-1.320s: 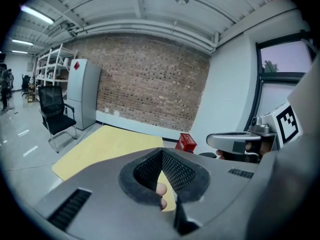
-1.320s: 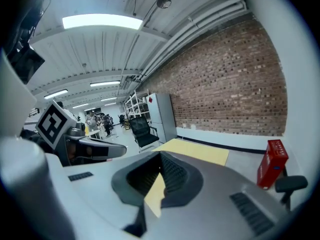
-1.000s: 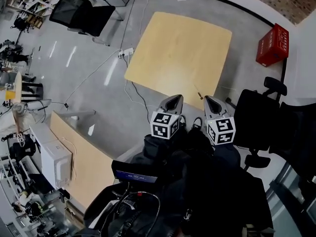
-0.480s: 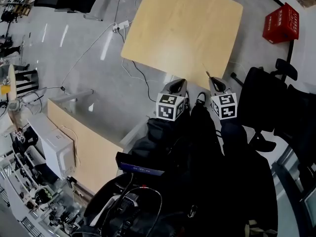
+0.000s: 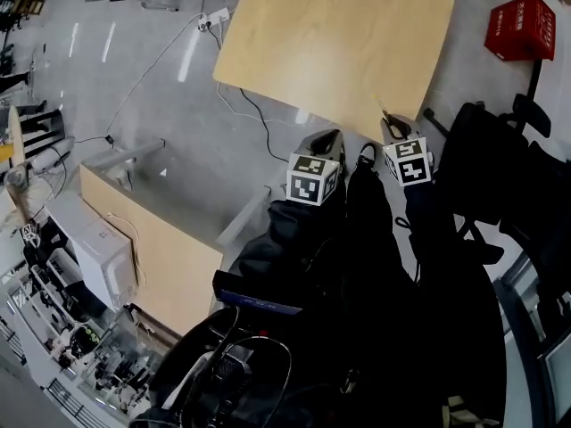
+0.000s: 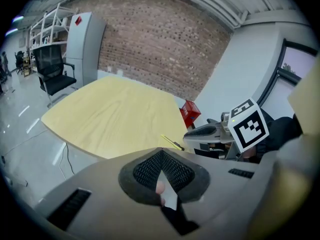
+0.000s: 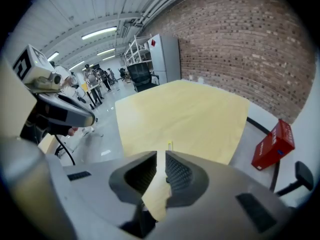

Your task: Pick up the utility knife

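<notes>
The utility knife [image 5: 386,114] is a thin yellow strip lying on the light wooden table [image 5: 339,34] close to its near right edge. It also shows in the left gripper view as a utility knife [image 6: 171,142] and, just past the right jaws, as a yellow knife tip [image 7: 170,145]. My right gripper [image 5: 394,126] hovers right behind it over the table's edge, jaws a narrow slit apart and empty [image 7: 161,156]. My left gripper [image 5: 326,138] hangs short of the table to the knife's left, jaws closed on nothing [image 6: 161,151].
A red crate [image 5: 526,25] stands on the floor at the table's far right. Black office chairs [image 5: 500,168] crowd the right side. A cable [image 5: 259,123] and power strip [image 5: 214,18] lie on the floor left of the table. A second desk [image 5: 152,257] sits at the lower left.
Both grippers and the head have advanced toward the table. The right gripper's tip now reaches the table's near edge by the knife. Jaws look the same.
</notes>
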{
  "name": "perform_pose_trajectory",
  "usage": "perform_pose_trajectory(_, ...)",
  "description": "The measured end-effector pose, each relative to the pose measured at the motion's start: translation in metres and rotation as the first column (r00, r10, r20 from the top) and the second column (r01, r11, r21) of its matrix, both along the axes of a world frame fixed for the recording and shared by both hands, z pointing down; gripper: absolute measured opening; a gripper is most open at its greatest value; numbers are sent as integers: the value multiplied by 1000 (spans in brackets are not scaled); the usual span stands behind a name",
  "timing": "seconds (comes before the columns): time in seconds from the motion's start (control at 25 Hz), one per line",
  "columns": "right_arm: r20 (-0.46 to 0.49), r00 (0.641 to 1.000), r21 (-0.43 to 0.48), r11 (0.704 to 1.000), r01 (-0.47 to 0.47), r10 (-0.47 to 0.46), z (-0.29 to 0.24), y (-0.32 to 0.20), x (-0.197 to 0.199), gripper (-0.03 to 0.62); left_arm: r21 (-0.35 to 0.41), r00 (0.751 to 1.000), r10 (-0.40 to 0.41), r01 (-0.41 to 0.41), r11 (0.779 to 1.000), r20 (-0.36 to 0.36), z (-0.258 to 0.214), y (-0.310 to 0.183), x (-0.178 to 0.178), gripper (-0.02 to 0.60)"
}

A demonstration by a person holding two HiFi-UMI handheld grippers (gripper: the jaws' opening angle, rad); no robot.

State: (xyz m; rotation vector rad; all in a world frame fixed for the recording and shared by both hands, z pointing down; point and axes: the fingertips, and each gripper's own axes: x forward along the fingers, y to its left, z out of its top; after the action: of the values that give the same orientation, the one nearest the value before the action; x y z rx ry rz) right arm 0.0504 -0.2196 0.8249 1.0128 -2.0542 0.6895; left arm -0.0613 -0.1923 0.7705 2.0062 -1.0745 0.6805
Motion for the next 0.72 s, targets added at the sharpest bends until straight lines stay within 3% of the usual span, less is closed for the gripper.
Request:
perform_pose_trajectory(0.24,-53,998,-53,998,39,-42,28,-5,0,71,-27,1000,-3,3,1000,0,14,6,-7,-5)
perform_pose_trajectory(0.72,-106,993,-125,991,43,-57,58,-10,0,74,-51,999,-50,51,997,15,26,15,-35,-5)
